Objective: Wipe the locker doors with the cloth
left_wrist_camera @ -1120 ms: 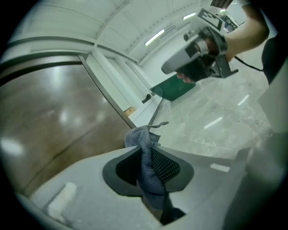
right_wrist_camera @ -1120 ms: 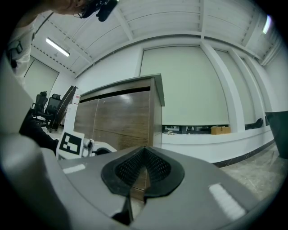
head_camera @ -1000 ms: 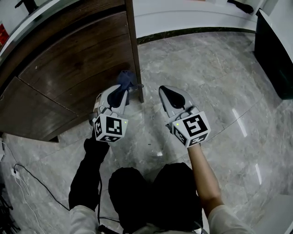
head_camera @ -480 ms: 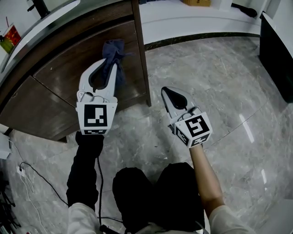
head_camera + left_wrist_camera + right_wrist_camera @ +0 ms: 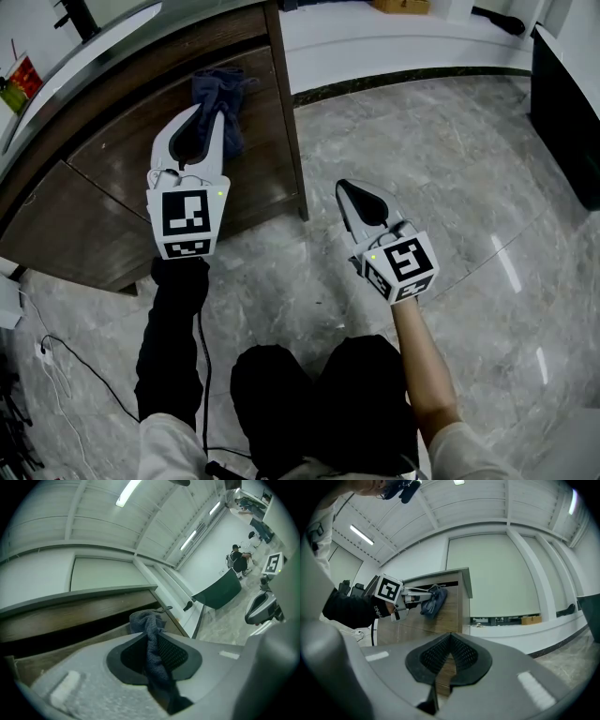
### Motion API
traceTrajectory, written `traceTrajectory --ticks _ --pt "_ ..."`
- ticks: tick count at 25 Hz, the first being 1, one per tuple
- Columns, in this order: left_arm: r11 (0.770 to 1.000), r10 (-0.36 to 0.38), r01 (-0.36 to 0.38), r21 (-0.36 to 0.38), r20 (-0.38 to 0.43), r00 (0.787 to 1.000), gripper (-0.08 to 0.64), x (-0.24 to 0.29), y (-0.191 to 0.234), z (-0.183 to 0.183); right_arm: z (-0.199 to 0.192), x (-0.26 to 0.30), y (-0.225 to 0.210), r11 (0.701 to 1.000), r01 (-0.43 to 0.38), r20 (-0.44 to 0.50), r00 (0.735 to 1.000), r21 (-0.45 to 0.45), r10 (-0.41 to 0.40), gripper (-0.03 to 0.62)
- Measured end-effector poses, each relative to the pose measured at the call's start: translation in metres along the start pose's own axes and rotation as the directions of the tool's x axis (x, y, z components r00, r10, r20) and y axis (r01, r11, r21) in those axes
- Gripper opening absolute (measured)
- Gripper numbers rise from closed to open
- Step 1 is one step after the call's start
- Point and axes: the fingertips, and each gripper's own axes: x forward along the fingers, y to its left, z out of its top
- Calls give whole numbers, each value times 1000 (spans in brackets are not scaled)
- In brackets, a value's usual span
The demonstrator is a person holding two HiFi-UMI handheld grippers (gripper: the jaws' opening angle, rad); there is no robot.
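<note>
Dark blue cloth point(image 5: 223, 94), soft and crumpled, is clamped in the left claw point(image 5: 208, 114). It bunches past the tips against the dark brown wooden locker door point(image 5: 122, 159), high up near the door's right-hand edge.

Left gripper view: the jaws are closed on the fabric and kept partly apart by it. The cloth point(image 5: 146, 623) runs down the gap, and its lower end is lost behind the claw body.

Head view: the bunch overlaps the panel, but actual contact cannot be judged. In the right gripper view the cloth point(image 5: 432, 599) hangs close against the door face.

Right claw point(image 5: 349, 190): jaws together with nothing between them, only a sliver of wood panel showing beyond. It is held over the grey marble floor point(image 5: 450, 169), to the right of the locker's corner and well apart from the cloth.

The pale surface point(image 5: 84, 47) above the door is cut off at the frame's top left. A black cable point(image 5: 66, 375) on the floor runs out of frame at the lower left.
</note>
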Motion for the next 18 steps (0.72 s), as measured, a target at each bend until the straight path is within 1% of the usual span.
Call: traceTrajectory --ticks 4,9,18 --pt "1000 -10 9 -12 -48 999 70 1 -6 -25 -4 -2 -1 1000 1 -7 1000 3 -1 5" --pt "1000 -14 13 -14 -66 998 69 0 -11 -42 -8 -1 1 1000 -1 -14 1000 4 2 5" --pt "996 -37 26 -89 -114 993 69 -9 -33 -85 -16 3 6 1000 -13 -31 999 5 13 5"
